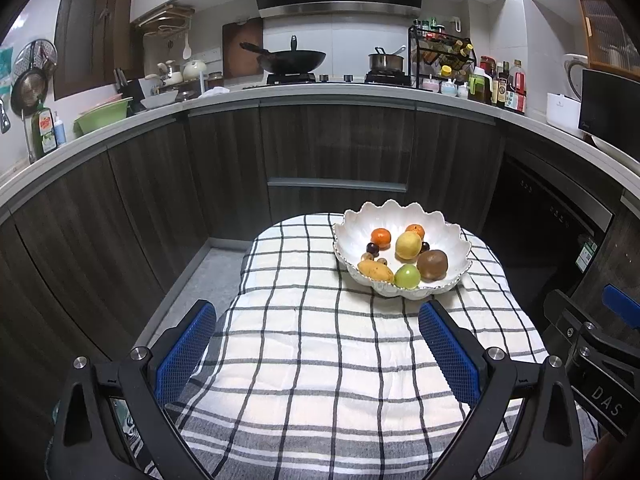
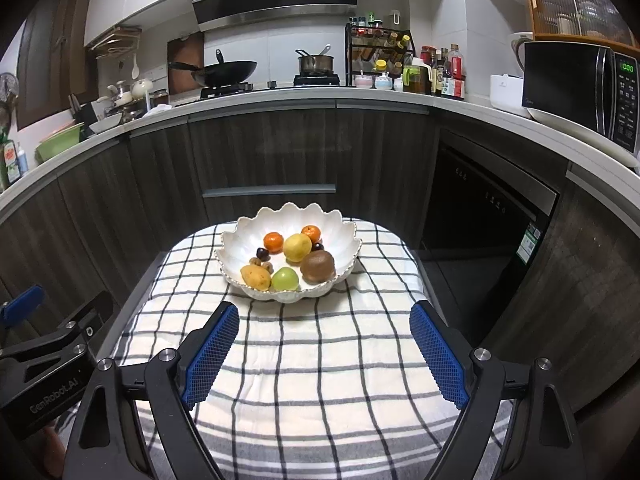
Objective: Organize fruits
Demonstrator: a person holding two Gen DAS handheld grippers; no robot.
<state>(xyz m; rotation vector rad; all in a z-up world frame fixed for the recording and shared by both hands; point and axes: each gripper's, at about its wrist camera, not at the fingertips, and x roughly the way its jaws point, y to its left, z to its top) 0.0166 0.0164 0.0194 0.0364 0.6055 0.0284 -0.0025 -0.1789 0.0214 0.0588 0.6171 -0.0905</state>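
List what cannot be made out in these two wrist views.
- Small brown nut-like pieces in the scalloped white bowl: too small to identify, both views.
- Dark round fruit: half hidden behind the yellow pear-like fruit.
- Table under the checked black-and-white cloth: fully covered.

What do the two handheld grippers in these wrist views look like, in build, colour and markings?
Both the left gripper and the right gripper have black angular plastic arms with silver round bolts, ending in fingers faced with blue, grid-textured rubber pads. White lettering marks the bodies: "GenRobot.AI" on the left, "DAS" on the right. No sleeves or cables show.
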